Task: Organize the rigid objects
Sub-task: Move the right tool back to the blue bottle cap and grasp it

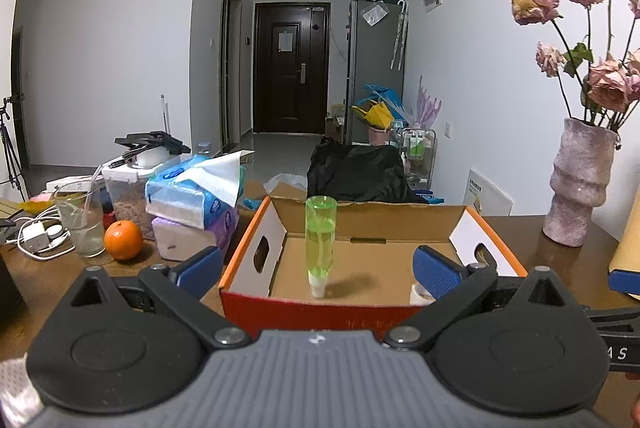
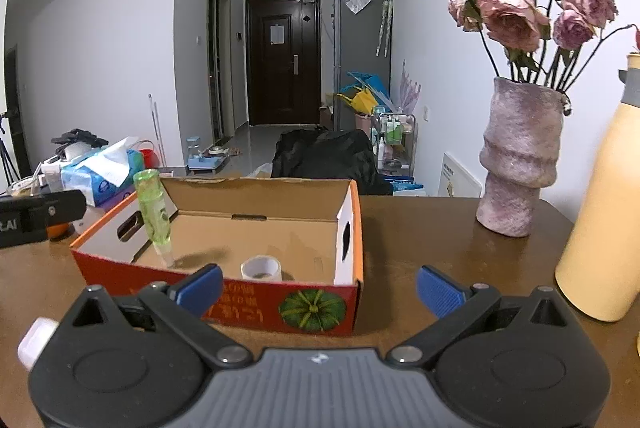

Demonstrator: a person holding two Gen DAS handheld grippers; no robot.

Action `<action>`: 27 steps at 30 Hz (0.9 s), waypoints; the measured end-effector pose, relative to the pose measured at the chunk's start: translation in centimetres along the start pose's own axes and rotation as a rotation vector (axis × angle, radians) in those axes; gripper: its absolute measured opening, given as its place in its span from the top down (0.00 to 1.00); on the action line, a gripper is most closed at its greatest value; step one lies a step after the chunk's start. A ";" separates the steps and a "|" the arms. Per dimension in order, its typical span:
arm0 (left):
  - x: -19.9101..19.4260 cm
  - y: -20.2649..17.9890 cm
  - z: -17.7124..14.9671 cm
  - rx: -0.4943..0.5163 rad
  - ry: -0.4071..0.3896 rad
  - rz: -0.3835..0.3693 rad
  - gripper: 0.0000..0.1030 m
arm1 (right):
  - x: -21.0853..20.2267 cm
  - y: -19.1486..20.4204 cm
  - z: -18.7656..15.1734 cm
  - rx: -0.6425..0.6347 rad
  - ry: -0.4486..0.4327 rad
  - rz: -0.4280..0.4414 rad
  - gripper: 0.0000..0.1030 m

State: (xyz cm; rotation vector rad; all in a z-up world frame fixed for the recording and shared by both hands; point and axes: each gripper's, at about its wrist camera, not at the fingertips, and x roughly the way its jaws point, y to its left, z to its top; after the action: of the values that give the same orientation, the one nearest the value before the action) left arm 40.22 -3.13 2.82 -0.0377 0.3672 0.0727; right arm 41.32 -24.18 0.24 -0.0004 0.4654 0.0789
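Observation:
An open cardboard box (image 1: pixel 256 284) with a red front and orange rim sits on the brown table; it also shows in the right wrist view (image 2: pixel 240 304). A translucent green bottle (image 1: pixel 319 240) stands cap-down inside it, seen tilted in the right wrist view (image 2: pixel 154 216). A tape roll (image 2: pixel 261 268) lies on the box floor; its edge shows in the left wrist view (image 1: pixel 419 294). My left gripper (image 1: pixel 318 268) is open and empty in front of the box. My right gripper (image 2: pixel 320 286) is open and empty, at the box's right front corner.
Left of the box are tissue packs (image 1: pixel 192 195), an orange (image 1: pixel 123 240), a glass (image 1: pixel 82 224) and cables. A pink vase with dried roses (image 2: pixel 516 163) and a yellow bottle (image 2: pixel 604 211) stand right. A small white object (image 2: pixel 36 342) lies at my right gripper's left.

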 end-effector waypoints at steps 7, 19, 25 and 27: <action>-3.0 -0.5 -1.1 0.013 -0.002 0.001 0.00 | -2.7 -0.1 -1.7 0.009 0.006 0.003 0.00; -8.4 -0.7 -4.6 0.005 0.032 -0.015 0.00 | -7.9 -0.6 -5.6 0.036 0.020 -0.007 0.00; -10.3 -0.9 -6.9 0.013 0.071 -0.023 0.00 | -9.9 -1.2 -8.4 0.023 0.055 -0.024 0.00; -10.6 -0.9 -7.8 0.018 0.091 -0.025 0.00 | -10.4 -1.4 -9.4 0.020 0.074 -0.029 0.00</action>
State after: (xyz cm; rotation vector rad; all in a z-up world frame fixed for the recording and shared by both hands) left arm 27.61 -5.12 -0.57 -0.0276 0.4578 0.0434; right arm 27.95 -26.53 -3.54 0.0091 0.5396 0.0457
